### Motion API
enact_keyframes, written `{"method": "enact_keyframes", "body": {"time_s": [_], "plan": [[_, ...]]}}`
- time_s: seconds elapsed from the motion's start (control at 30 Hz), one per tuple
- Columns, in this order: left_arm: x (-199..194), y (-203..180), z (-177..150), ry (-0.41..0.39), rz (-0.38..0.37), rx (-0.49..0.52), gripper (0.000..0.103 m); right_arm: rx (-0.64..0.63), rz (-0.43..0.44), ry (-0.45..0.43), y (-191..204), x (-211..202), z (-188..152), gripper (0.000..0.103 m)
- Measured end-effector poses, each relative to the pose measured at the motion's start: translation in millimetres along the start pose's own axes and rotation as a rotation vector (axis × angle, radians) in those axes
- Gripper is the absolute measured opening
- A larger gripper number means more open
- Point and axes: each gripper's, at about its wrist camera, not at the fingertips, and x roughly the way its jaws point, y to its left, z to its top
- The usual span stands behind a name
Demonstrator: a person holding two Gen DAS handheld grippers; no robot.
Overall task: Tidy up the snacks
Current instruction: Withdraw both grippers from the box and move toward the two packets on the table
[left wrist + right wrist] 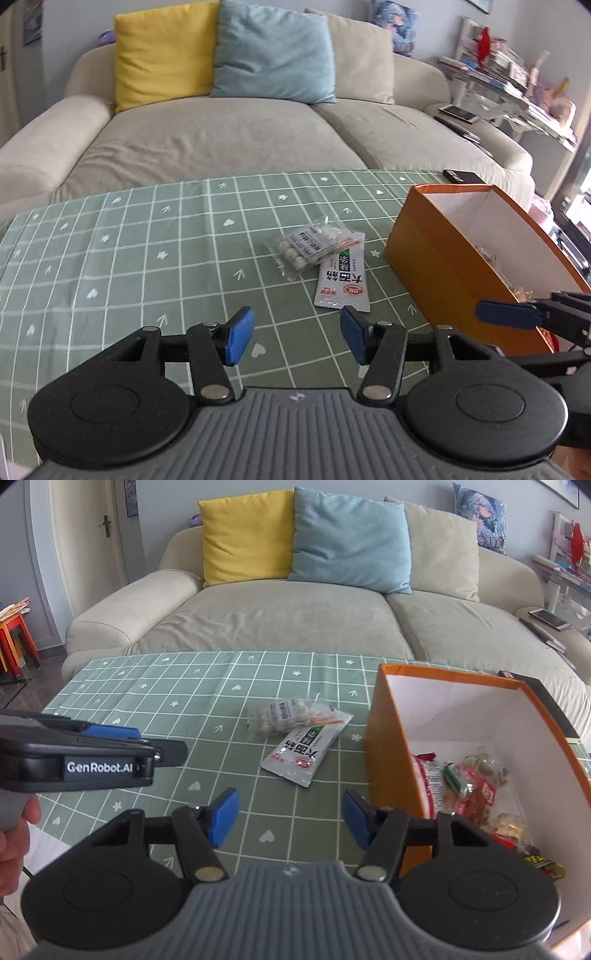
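My orange box (391, 738) already holds most snacks. 2 packets remain just left of it: the white sachet (341, 284) overlapping the nut packet (299, 247). My left gripper (297, 338) and right gripper (288, 821) both gape empty; next I reach and pinch one.

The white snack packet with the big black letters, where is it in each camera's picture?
Left wrist view: the white snack packet lies right of centre on the green cloth, left of the orange box.
Right wrist view: the packet lies at centre, left of the box.
Shared landmark: the clear bag of round snacks touching its far end.
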Motion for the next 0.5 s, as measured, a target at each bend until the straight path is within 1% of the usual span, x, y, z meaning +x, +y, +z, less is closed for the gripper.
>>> {"method": "enact_keyframes", "body": {"time_s": [0.03,0.1,0.2,0.27,0.37,0.5], "plan": [[4.6,0.7,1.6,-0.001,-0.009,0.017,0.065,0.006,0.007,0.004,0.1,4.6,1.5,0.056],[15.0,2.3,4.8,-0.004,-0.023,0.046,0.074,0.023,0.018,0.014,0.9,15.4,4.9,0.056],[32.2,6.9,11.5,0.003,-0.049,0.071,0.077,0.059,0.027,0.028,0.6,32.3,9.8,0.055],[43.4,9.7,15.9,0.005,-0.065,0.102,0.079,0.077,0.018,0.038,-0.1,43.9,11.9,0.054],[62.4,12.0,22.4,0.018,-0.082,0.180,0.079,0.110,0.011,0.062,-2.8,63.3,13.2,0.051],[91.3,15.5,30.9,0.048,-0.115,0.270,0.080,0.149,-0.017,0.095,-7.9,88.1,12.9,0.051]]}}
